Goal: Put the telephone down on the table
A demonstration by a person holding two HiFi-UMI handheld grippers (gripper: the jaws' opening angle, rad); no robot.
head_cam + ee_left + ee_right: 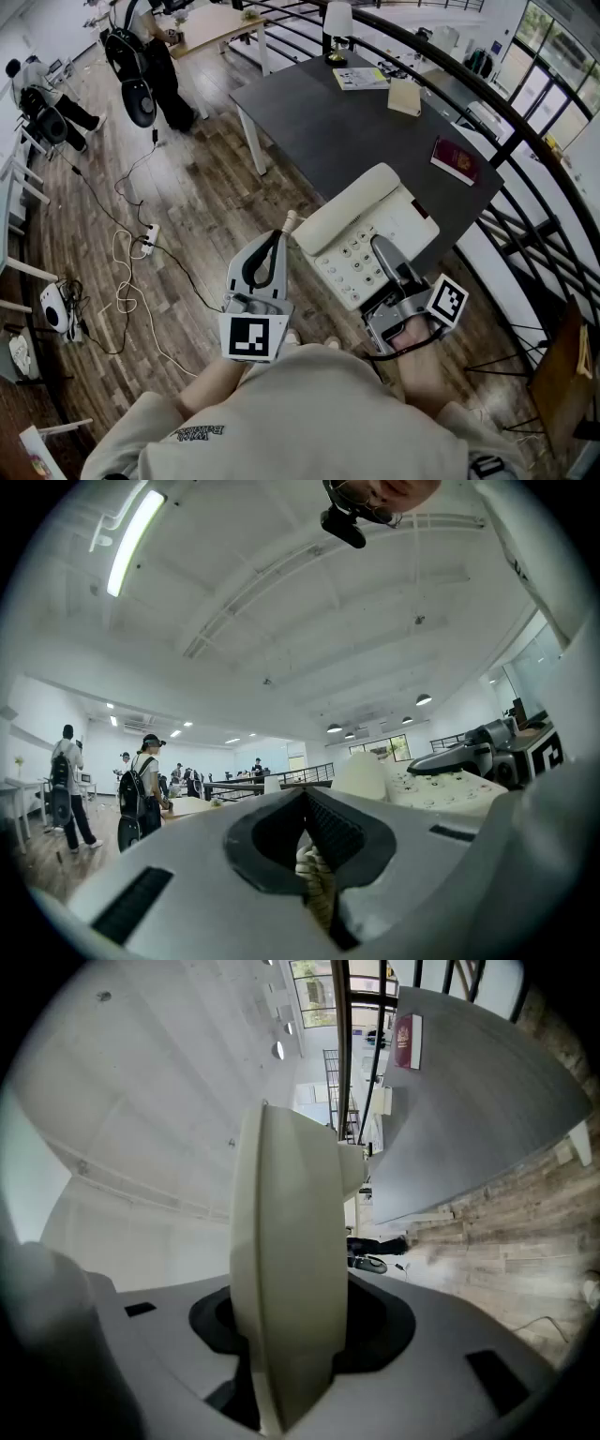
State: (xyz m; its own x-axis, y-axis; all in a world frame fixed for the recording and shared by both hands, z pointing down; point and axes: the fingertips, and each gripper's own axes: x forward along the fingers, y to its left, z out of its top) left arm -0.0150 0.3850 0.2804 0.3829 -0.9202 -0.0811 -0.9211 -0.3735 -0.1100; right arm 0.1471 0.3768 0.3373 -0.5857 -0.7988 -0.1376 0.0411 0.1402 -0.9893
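Note:
A cream telephone point(361, 234) with its handset on the cradle hangs in the air over the near corner of the dark grey table point(328, 122). My right gripper point(382, 251) is shut on the phone's near edge; in the right gripper view the cream telephone body point(286, 1241) stands edge-on between the jaws. The left gripper point(279, 239) sits just left of the phone. It is shut on the phone's coiled cord point(314, 878), which shows pinched between the jaws in the left gripper view. The phone's keypad point(441, 780) appears at that view's right.
On the table lie a dark red booklet point(456, 159), papers point(361, 78), a beige card point(405, 97) and a lamp point(337, 28). A black railing point(525, 122) runs behind it. Cables and a power strip point(148, 239) lie on the wooden floor at left. People stand far left.

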